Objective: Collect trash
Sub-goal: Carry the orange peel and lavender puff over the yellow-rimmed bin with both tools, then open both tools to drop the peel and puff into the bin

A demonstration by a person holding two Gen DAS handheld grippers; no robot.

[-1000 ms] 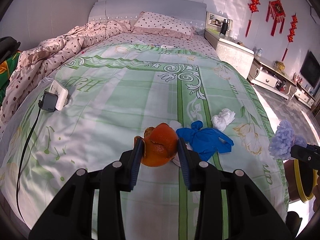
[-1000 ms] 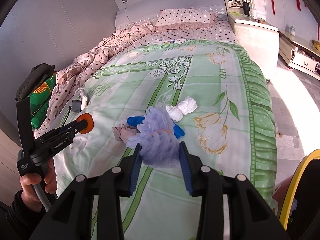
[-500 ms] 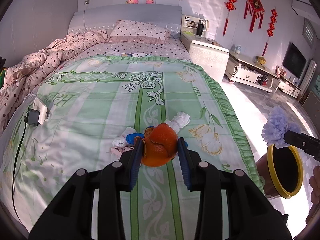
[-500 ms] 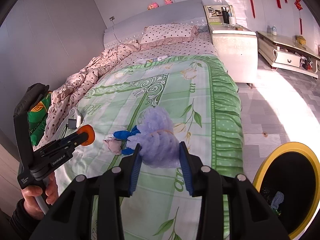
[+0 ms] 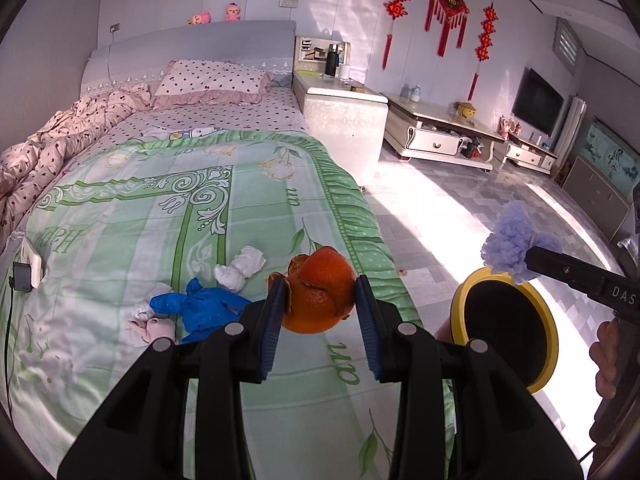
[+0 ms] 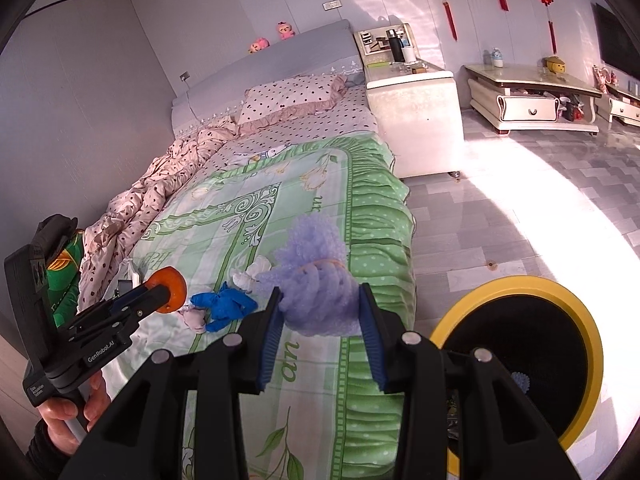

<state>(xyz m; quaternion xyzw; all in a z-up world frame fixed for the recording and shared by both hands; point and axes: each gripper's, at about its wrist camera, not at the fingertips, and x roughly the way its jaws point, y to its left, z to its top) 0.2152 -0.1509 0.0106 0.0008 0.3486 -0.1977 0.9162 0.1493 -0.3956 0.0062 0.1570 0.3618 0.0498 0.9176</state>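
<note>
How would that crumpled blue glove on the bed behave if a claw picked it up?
The crumpled blue rubber glove would probably hang limp, since it lies bunched and knotted on the green quilt. It looks thin, so likely very light. It seems unlikely to roll, having no round shape.

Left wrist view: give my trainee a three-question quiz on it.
1. What is the left gripper shut on?
2. True or false: the blue glove lies on the bed.
3. Where is the bin? A) on the bed B) on the floor beside the bed C) on the nightstand

Key: 1. orange peel. 2. True. 3. B.
</note>
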